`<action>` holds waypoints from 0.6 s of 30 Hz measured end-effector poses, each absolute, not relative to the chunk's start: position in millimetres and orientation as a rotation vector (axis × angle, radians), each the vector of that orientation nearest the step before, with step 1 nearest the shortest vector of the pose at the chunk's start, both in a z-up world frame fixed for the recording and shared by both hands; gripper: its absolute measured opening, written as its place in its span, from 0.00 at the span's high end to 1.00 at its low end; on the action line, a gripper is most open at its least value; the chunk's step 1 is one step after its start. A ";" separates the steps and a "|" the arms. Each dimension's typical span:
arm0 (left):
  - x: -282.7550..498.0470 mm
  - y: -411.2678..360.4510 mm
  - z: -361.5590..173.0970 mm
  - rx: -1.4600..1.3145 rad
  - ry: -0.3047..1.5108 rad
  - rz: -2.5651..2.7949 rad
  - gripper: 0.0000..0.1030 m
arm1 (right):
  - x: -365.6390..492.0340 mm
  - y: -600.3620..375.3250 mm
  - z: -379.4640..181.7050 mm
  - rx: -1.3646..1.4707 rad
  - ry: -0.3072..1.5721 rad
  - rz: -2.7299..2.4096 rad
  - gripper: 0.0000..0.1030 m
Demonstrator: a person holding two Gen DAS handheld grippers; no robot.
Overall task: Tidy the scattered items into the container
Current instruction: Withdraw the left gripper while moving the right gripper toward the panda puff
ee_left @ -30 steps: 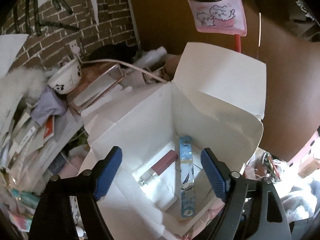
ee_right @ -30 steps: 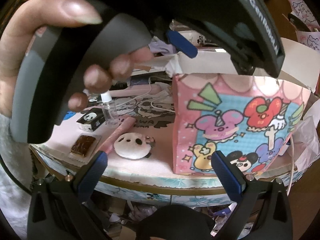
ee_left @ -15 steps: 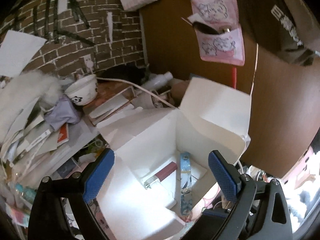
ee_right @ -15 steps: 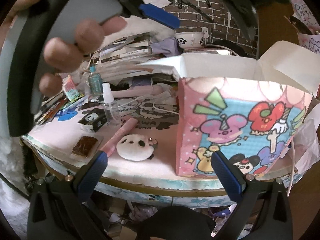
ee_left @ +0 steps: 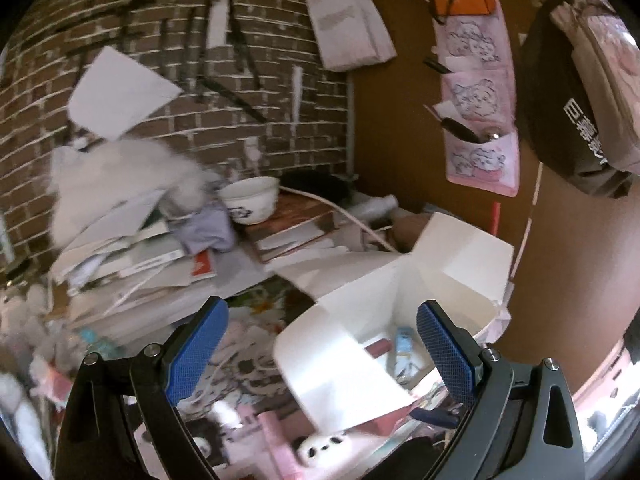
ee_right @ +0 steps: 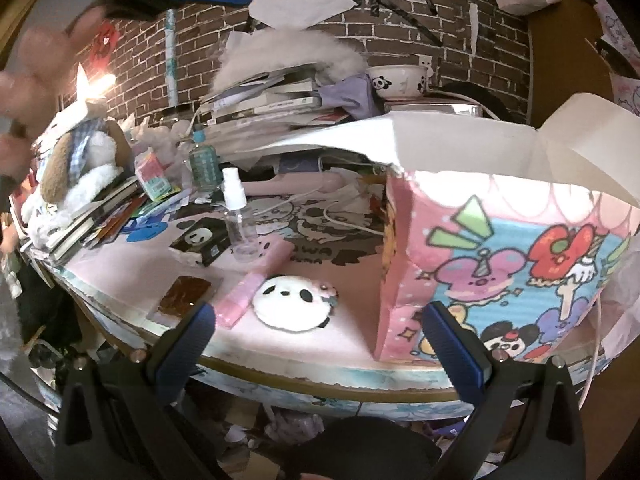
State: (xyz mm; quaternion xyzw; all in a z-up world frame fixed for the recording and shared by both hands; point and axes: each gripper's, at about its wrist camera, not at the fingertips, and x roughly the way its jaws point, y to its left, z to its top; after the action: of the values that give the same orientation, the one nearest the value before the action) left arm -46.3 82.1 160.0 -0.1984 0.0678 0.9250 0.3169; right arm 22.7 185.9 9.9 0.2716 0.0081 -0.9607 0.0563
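The container is a pink cartoon-print box (ee_right: 508, 264) with white flaps open, standing on the table's right; from above its white inside (ee_left: 404, 312) holds a dark red tube (ee_left: 379, 347) and a blue tube (ee_left: 403, 340). My left gripper (ee_left: 320, 350) is open and empty, high above the box's left flap. My right gripper (ee_right: 320, 350) is open and empty at the table's front edge. On the pink mat lie a panda pouch (ee_right: 294, 303), a pink tube (ee_right: 250, 288), a clear spray bottle (ee_right: 239, 220), a black panda box (ee_right: 202, 242) and a brown packet (ee_right: 185, 295).
Stacked books and papers (ee_right: 276, 100) with a panda bowl (ee_right: 402, 79) fill the back by the brick wall. Plush toys (ee_right: 76, 168) and a green bottle (ee_right: 204, 164) crowd the left. A hanging pink organiser (ee_left: 480, 120) is on the brown wall.
My left gripper has risen and pulled back left from over the box, and its hand has cleared the right wrist view. The right gripper has held its place.
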 end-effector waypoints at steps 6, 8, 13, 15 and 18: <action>-37.4 47.0 149.6 -0.504 0.146 2.578 0.05 | 20.9 174.2 10.9 0.817 0.060 -2.896 0.00; -32.9 35.3 144.5 -0.498 0.141 2.646 0.04 | 20.9 171.4 10.1 0.816 0.058 -2.884 0.00; -20.4 9.1 127.1 -0.490 0.142 2.756 0.03 | 21.2 168.7 6.5 0.811 0.045 -2.861 0.00; -15.7 0.7 118.8 -0.494 0.145 2.790 0.03 | 22.0 165.1 3.3 0.810 0.052 -2.839 0.00; -8.4 -10.7 106.0 -0.497 0.130 2.821 0.03 | 22.8 158.2 -2.8 0.804 0.068 -2.821 0.00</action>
State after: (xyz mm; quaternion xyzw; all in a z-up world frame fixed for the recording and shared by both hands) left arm -8.4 -10.7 106.0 -0.1716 0.0451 0.9746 0.1368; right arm 22.8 158.2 -2.8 0.2727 0.0229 -0.9562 0.1035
